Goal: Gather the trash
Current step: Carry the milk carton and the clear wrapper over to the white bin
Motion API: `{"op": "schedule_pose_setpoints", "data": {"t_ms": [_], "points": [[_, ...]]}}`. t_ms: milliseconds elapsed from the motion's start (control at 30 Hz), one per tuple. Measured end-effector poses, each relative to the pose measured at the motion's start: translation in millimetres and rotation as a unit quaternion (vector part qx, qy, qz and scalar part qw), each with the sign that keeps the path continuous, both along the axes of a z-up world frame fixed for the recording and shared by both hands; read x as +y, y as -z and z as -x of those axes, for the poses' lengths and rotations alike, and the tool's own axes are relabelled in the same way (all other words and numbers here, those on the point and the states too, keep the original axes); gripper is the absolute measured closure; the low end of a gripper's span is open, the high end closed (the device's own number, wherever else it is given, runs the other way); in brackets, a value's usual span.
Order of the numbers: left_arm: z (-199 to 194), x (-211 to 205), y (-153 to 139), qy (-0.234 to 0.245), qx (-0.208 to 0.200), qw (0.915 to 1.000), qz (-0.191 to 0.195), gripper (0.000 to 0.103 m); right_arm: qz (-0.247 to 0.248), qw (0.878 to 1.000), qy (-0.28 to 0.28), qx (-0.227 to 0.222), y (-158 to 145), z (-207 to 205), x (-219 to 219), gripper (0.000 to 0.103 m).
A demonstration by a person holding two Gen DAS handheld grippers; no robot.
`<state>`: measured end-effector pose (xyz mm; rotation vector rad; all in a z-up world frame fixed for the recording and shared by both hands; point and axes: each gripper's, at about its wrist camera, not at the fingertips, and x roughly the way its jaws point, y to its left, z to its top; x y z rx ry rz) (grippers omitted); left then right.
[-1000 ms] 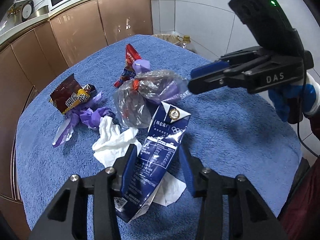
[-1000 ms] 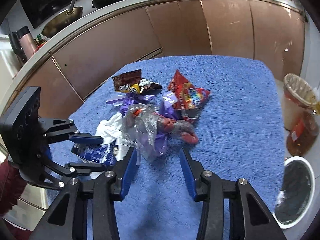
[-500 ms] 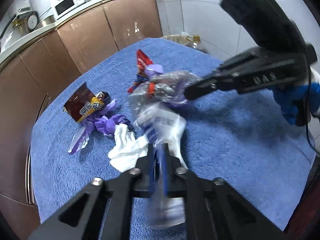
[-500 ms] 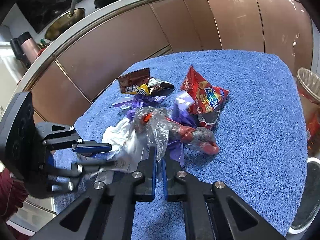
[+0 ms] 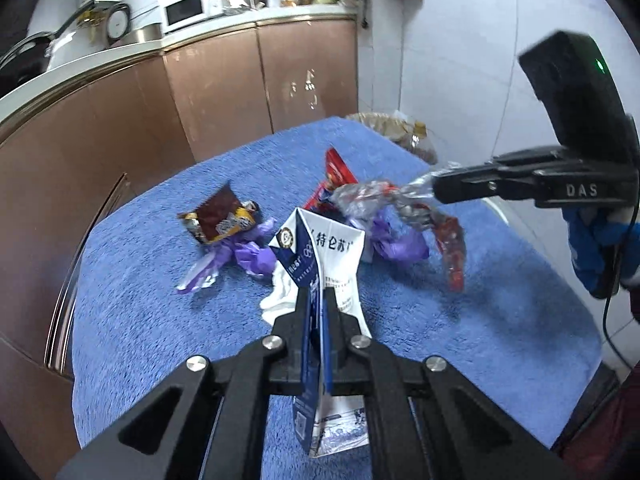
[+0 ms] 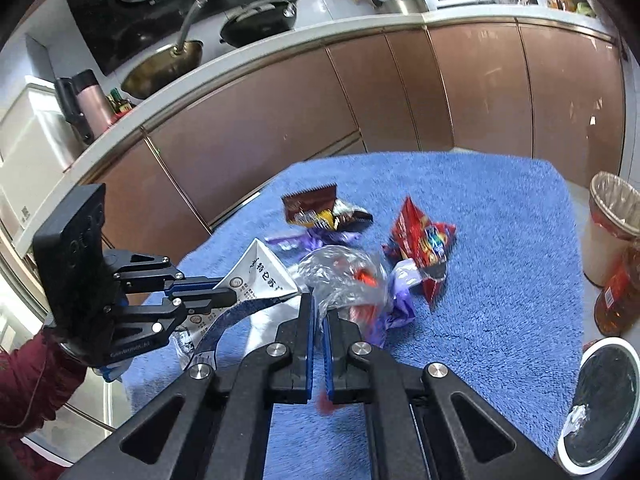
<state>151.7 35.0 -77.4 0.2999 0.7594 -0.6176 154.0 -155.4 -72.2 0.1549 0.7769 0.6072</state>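
Note:
My left gripper (image 5: 318,300) is shut on a flattened blue and white milk carton (image 5: 320,256) and holds it above the blue cloth (image 5: 160,300). It also shows in the right wrist view (image 6: 224,294), with the carton (image 6: 260,276). My right gripper (image 6: 318,304) is shut on a clear plastic bag (image 6: 344,276) with red scraps inside, lifted off the cloth. In the left wrist view the right gripper (image 5: 438,190) holds that bag (image 5: 372,198) from the right. A brown snack wrapper (image 5: 218,216), a purple glove (image 5: 256,260), a white tissue (image 5: 280,294) and a red chip bag (image 6: 424,240) lie on the cloth.
A lined trash bin (image 6: 612,224) stands off the table's far right edge, beside an amber bottle (image 6: 620,292). A round black-lidded container (image 6: 600,400) sits low at the right. Brown kitchen cabinets (image 6: 400,100) run behind the table.
Both grippers closed from open a second ago. The left one lifted the milk carton upright off the cloth. The right one raised the clear plastic bag off the pile.

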Motion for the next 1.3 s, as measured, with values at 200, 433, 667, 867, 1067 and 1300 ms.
{"op": "schedule_pose_setpoints", "data": {"t_ms": [200,433,667,867,1067,1300], "points": [[11.7,18.3,-17.1,-0.029,-0.013,0.9993,0.02,0.099,-0.001,1.0,-0.001,-0.027,-23.9,15.8,3.0,0.099],[36.0,32.4,-43.1,-0.05,-0.033,0.9972,0.045,0.099,-0.001,0.998,0.004,-0.059,-50.5,44.7,0.0,0.099],[57.4,25.5,-70.2,-0.051,-0.052,0.9947,0.073,0.099,0.002,0.995,0.03,-0.094,-75.8,75.8,-20.9,0.099],[68.7,-1.2,-93.5,-0.033,-0.067,0.993,0.091,0.099,0.005,0.99,0.074,-0.116,-91.7,100.9,-56.6,0.099],[64.9,-53.6,-105.0,0.004,-0.061,0.992,0.11,0.099,0.014,0.983,0.142,-0.116,-89.3,112.1,-102.2,0.099],[36.6,-153.4,-99.3,0.065,-0.029,0.9898,0.123,0.099,0.018,0.968,0.227,-0.104,-67.2,106.9,-164.3,0.099]]}}
